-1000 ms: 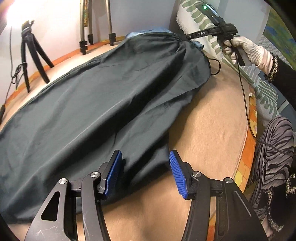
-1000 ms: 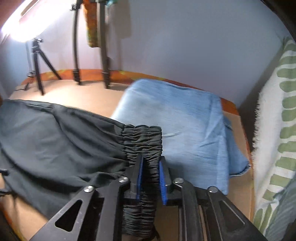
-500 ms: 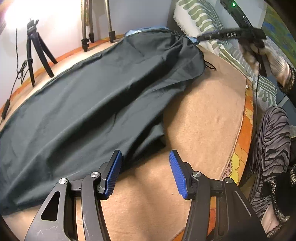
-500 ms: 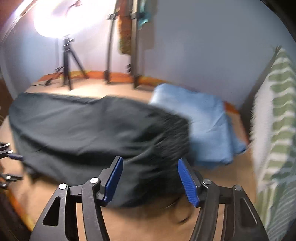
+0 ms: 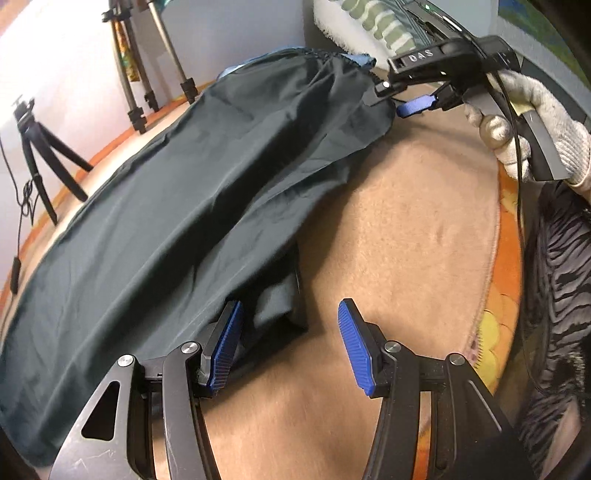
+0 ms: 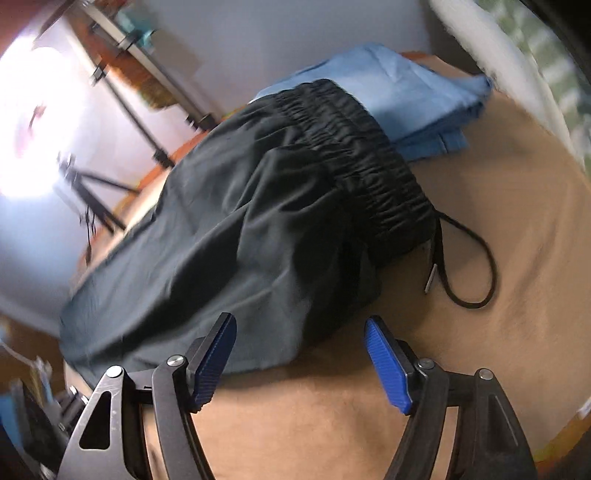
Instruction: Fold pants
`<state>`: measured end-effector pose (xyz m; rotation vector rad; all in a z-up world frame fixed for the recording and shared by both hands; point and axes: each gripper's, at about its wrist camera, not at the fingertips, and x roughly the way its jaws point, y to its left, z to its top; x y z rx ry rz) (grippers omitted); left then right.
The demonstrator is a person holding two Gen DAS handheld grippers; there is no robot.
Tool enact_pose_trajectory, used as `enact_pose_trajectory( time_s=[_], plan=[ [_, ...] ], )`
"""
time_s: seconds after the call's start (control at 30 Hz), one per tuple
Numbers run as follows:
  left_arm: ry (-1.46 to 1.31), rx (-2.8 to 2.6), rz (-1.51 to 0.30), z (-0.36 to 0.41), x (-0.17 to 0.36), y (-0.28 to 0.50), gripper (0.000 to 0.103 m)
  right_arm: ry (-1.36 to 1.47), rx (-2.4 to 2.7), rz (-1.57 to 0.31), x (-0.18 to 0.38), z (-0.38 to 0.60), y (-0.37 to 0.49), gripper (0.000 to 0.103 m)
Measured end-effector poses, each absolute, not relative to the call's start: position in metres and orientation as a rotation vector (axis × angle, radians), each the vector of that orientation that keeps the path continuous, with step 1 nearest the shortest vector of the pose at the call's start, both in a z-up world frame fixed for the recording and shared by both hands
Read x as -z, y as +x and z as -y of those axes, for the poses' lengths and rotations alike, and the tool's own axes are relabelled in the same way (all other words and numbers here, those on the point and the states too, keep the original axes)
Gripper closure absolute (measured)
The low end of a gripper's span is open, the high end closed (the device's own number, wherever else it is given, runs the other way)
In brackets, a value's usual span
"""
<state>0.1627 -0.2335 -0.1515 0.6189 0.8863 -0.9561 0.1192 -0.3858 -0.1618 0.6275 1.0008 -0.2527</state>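
Dark pants [image 5: 192, 206] lie stretched over a tan blanket [image 5: 406, 229]. Their gathered waistband [image 6: 362, 162] rests partly on a folded light-blue garment [image 6: 399, 96], and a black drawstring [image 6: 476, 266] loops loose on the blanket. My left gripper [image 5: 288, 345] stands open at the near edge of a pant leg. A fold of cloth lies between its fingers, which do not press on it. My right gripper [image 6: 301, 363] hovers at the seat's edge, its jaws opening with nothing gripped. The left wrist view shows the right gripper [image 5: 413, 107], held by a gloved hand [image 5: 543, 118], beside the waistband.
Tripods [image 5: 40, 158] and stand legs [image 5: 162, 70] rise at the back by the wall, near a bright lamp [image 6: 26, 122]. A green-patterned cushion [image 5: 369, 26] lies at the far right. The blanket's orange rim [image 5: 498, 325] and a person's striped clothing [image 5: 557, 288] border the right side.
My right gripper has let go of the waistband, opened, rolled and drawn back toward the seat's edge. The waistband now lies flat. My left gripper has shifted so the leg's edge sits between its fingers.
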Motion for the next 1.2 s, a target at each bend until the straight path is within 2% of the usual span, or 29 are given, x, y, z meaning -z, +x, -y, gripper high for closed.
enact_pose_trajectory(
  time_s=[0.2,0.23,0.27,0.3,0.33,0.4,0.5,0.6,0.77,0.93,1.03,1.07,1.13,1.2],
  plan=[
    [0.607,0.942,-0.867,0.238,0.156,0.169,0.053,0.76,0.295,-0.898,0.176,0.406,0.123,0.027],
    [0.594,0.944,-0.868,0.238,0.157,0.171,0.057,0.774,0.293,-0.885,0.176,0.408,0.125,0.027],
    [0.577,0.95,-0.869,0.238,0.156,0.173,0.07,0.795,0.283,-0.869,0.176,0.411,0.125,0.027],
    [0.56,0.948,-0.867,0.237,0.156,0.176,0.086,0.82,0.274,-0.859,0.177,0.413,0.127,0.035],
    [0.555,0.938,-0.865,0.236,0.155,0.178,0.091,0.824,0.286,-0.864,0.177,0.414,0.128,0.041],
    [0.497,0.958,-0.885,0.232,0.152,0.183,0.097,0.845,0.28,-0.853,0.175,0.418,0.127,0.068],
    [0.454,0.995,-0.869,0.227,0.139,0.177,0.098,0.842,0.237,-0.821,0.159,0.42,0.124,0.084],
    [0.466,1.048,-0.824,0.219,0.125,0.163,0.099,0.744,0.215,-0.793,0.126,0.412,0.124,0.091],
    [0.477,1.129,-0.832,0.218,0.122,0.147,0.102,0.575,0.213,-0.727,0.076,0.398,0.129,0.093],
    [0.526,1.13,-0.856,0.221,0.135,0.141,0.102,0.514,0.279,-0.841,0.103,0.4,0.148,0.093],
    [0.469,1.112,-0.864,0.208,0.126,0.149,0.101,0.474,0.309,-0.948,0.123,0.403,0.145,0.077],
    [0.448,1.105,-0.865,0.201,0.121,0.15,0.1,0.478,0.322,-0.942,0.124,0.406,0.136,0.069],
    [0.414,1.07,-0.858,0.183,0.113,0.157,0.095,0.43,0.367,-0.905,0.115,0.404,0.126,0.066],
    [0.373,1.016,-0.85,0.158,0.105,0.166,0.076,0.367,0.387,-0.854,0.097,0.399,0.116,0.065]
  ],
)
